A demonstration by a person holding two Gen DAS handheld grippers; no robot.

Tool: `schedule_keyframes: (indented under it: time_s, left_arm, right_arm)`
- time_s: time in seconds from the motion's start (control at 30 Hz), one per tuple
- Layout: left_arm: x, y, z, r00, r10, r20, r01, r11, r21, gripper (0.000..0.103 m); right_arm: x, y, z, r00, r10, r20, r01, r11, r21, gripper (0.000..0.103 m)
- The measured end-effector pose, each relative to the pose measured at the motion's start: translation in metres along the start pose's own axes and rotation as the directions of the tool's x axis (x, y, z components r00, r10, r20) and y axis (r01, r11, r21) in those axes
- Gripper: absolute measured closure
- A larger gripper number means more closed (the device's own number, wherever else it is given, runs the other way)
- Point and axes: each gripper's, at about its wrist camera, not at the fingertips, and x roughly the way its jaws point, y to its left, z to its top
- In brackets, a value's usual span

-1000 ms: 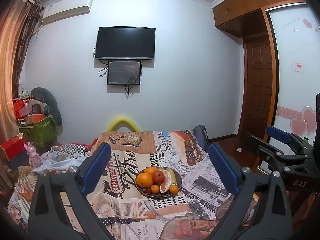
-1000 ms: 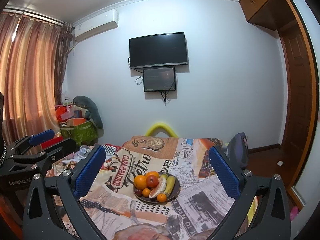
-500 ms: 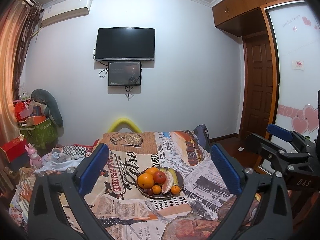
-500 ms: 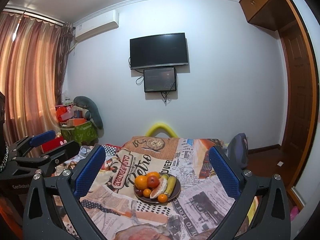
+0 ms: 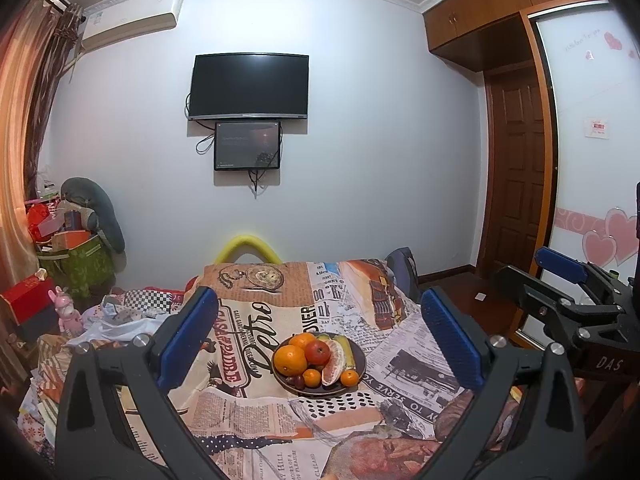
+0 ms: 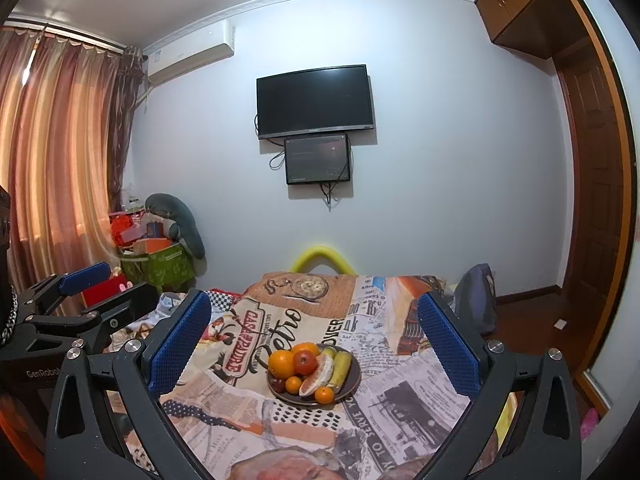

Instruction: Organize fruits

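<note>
A dark plate (image 5: 357,364) (image 6: 352,382) stands in the middle of a table covered with a newspaper-print cloth (image 5: 256,404) (image 6: 224,396). On it lie a big orange (image 5: 289,360) (image 6: 281,363), a red apple (image 5: 318,351) (image 6: 305,362), a pomelo wedge (image 5: 335,362) (image 6: 319,376), a banana (image 6: 340,367) and small tangerines (image 5: 350,378) (image 6: 324,395). My left gripper (image 5: 320,320) is open and empty, held back from the plate. My right gripper (image 6: 314,316) is open and empty too. Each shows at the edge of the other's view.
A TV (image 5: 249,86) and a small screen (image 5: 247,145) hang on the far wall. A yellow chair back (image 5: 248,248) stands behind the table. Boxes and a green bag (image 5: 76,264) pile up at the left. A backpack (image 6: 474,300) and wooden door (image 5: 520,176) are at the right.
Both grippers have drifted slightly; the plate sits a little higher and further right in the left wrist view. Both stay open and nothing on the table has moved.
</note>
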Motion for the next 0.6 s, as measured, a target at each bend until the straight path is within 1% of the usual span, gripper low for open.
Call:
schedule_keyframes:
  time_s: [0.6]
  left_arm:
    - [-0.001,0.0007,0.0021,1.0,-0.014,0.001,0.014,1.0,-0.015,0.0]
  right_arm:
    - [0.0002,0.0036,-0.0005,1.0,-0.01,-0.002,0.01,1.0,-0.017,0.0]
